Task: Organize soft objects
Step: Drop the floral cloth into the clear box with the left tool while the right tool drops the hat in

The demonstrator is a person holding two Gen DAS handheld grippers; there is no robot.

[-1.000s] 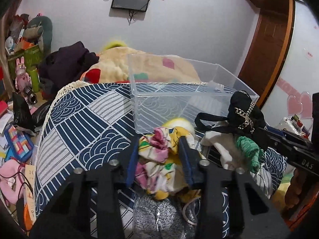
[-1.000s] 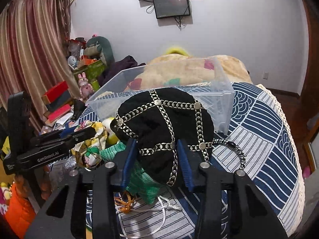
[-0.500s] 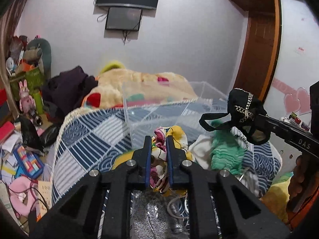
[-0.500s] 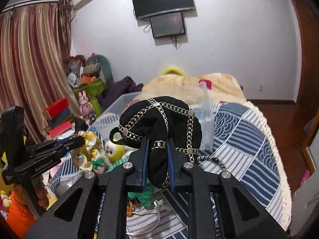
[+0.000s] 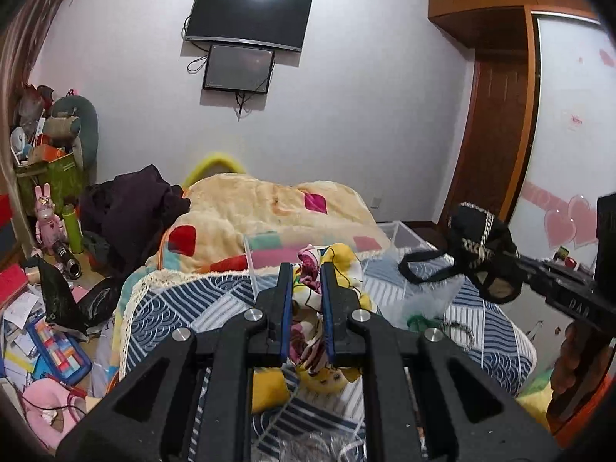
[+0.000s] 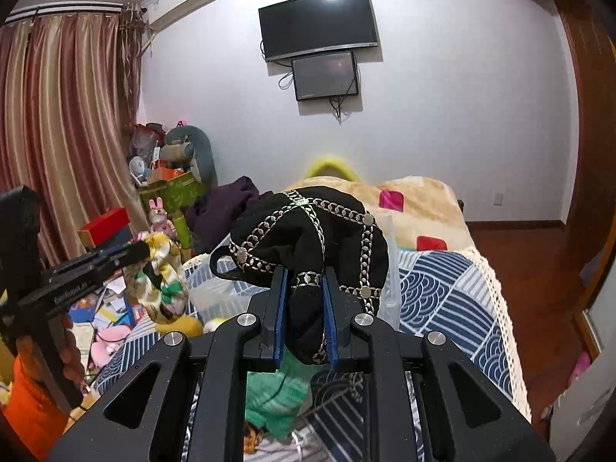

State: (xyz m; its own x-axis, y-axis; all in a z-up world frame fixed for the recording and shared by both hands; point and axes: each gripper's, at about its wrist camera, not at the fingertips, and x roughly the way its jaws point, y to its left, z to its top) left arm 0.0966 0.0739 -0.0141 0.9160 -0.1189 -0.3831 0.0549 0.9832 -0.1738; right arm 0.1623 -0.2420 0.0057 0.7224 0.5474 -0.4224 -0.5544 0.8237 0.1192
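While both tongs are clenched on cloth, you are carrying two loads at once. Your left tongs, at the lower centre of the left view, are pinched on a floral cloth that bunches above the tips and hangs down between the arms. Your right tongs, at the lower centre of the right view, are clamped on a black hat with silver chain trim; its crown bulges up over the tips and a thin loop trails out toward the left of the frame.

The move ahead likely turns on the clear plastic bin. In the left view it sits just beyond and to the right of the floral cloth, on the blue patterned bedspread, its long side running away toward the yellow blanket. In the right view only one pale corner shows, right behind the hat. Both loads look lifted above the rim, with the hat, at the right of the left view, seeming nearer the opening.

A green knit piece lies on the bedspread below your right tongs, not yet picked up.
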